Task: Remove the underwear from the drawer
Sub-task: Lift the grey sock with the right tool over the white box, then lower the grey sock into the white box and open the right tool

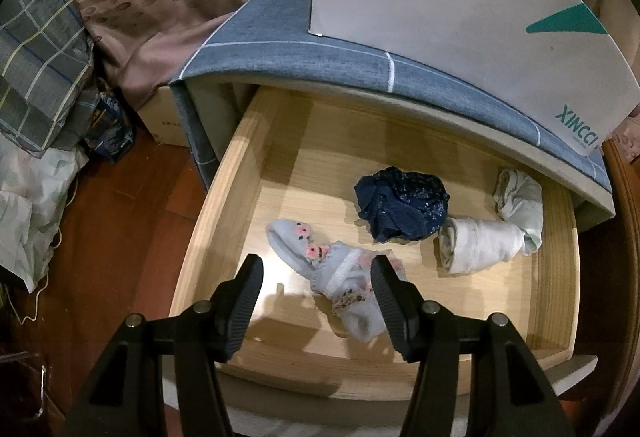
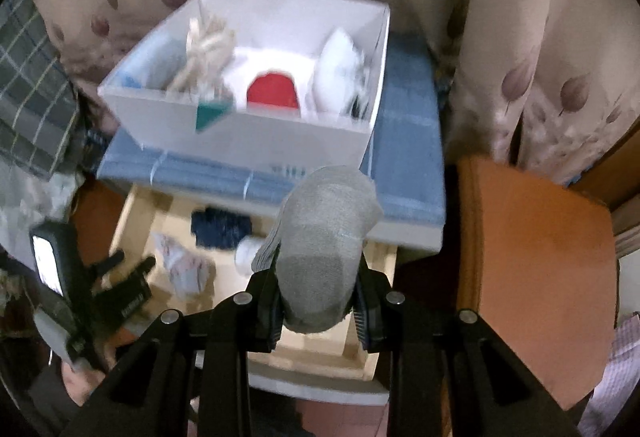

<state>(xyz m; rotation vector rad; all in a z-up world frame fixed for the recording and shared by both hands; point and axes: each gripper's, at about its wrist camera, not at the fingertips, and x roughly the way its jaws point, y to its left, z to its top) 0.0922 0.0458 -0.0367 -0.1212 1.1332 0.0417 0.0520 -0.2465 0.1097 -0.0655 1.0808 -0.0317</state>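
Clamped tight, right at the lens, in the right gripper [image 2: 316,301]: a grey knitted sock [image 2: 324,237], pinched at its lower end and held above the open wooden drawer [image 2: 320,361]. Flops over at the top, toward the white box [image 2: 248,141] sitting on the blue checked cloth [image 2: 404,165]. Soft and light by the look of it, no stiffness at all.

Over to the left gripper [image 1: 316,277]: jaws spread wide, gripping nothing, hovering over a pale blue floral sock [image 1: 304,241] near the drawer's front.

Now for the real target. Deeper in, about mid-drawer: a crumpled navy patterned bundle [image 1: 400,203], most likely the underwear wanted, lying on the drawer floor. Touching it on the right, a rolled white garment [image 1: 476,243]. Beyond that, tucked toward the back right corner, a pale mint piece [image 1: 520,197].

Handling, as a judgement: thin, limp fabric, feather-light, nothing to break. Likely to unfurl and trail once lifted rather than hold its shape. Best taken from straight above, at the highest bunched fold near the middle, with several layers between the pads so that no single slippery edge slides out. Worth watching the white roll too: close enough to snag and come along. Plenty of free drawer floor on the navy bundle's left for coming in from that side.
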